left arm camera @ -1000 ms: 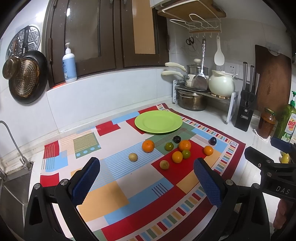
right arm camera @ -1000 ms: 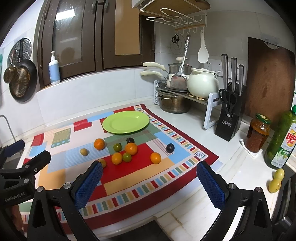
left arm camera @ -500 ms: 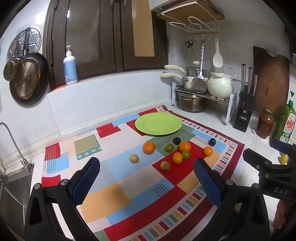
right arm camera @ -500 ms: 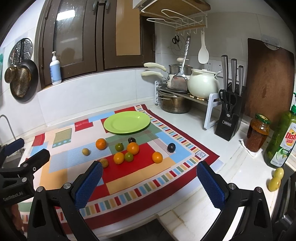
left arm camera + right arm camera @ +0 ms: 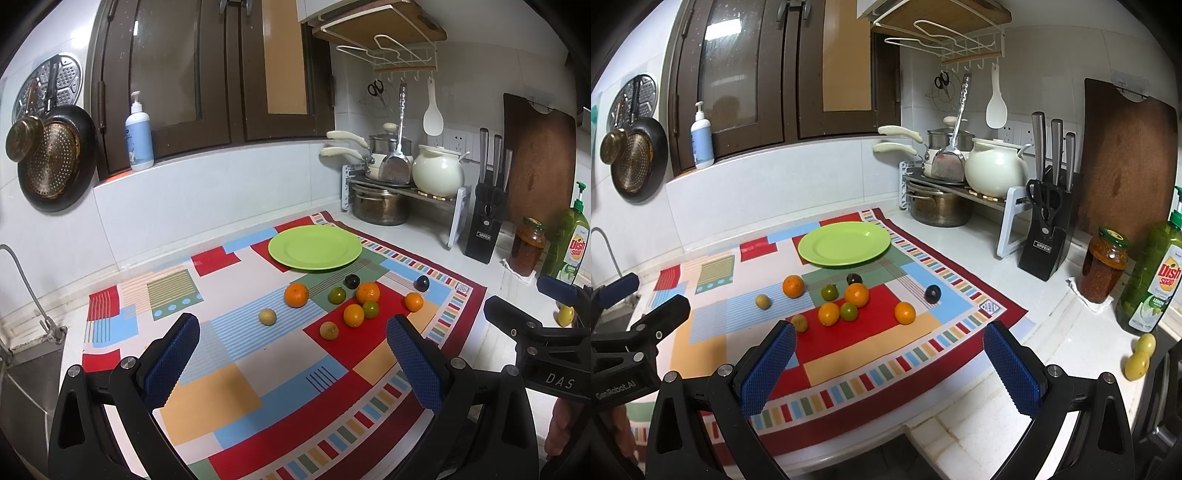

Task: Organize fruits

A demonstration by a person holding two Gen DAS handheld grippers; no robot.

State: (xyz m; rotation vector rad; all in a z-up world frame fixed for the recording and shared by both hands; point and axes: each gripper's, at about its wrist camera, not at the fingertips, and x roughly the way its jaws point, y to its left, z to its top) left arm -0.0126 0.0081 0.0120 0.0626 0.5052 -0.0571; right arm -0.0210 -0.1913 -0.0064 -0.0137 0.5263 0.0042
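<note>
Ten small fruits [image 5: 354, 315] lie loose on the patterned mat [image 5: 236, 373]: four orange, two green, two yellowish, two dark purple. Green plate [image 5: 314, 247] at their 12 o'clock, empty, flat, just beside the nearest dark one.

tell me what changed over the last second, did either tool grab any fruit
No grab. The left tool and right tool are both open and empty, with only a slight drift of view, as if easing back. The fruits, such as the leftmost orange, lie on the mat as before, and the green plate is bare.
</note>
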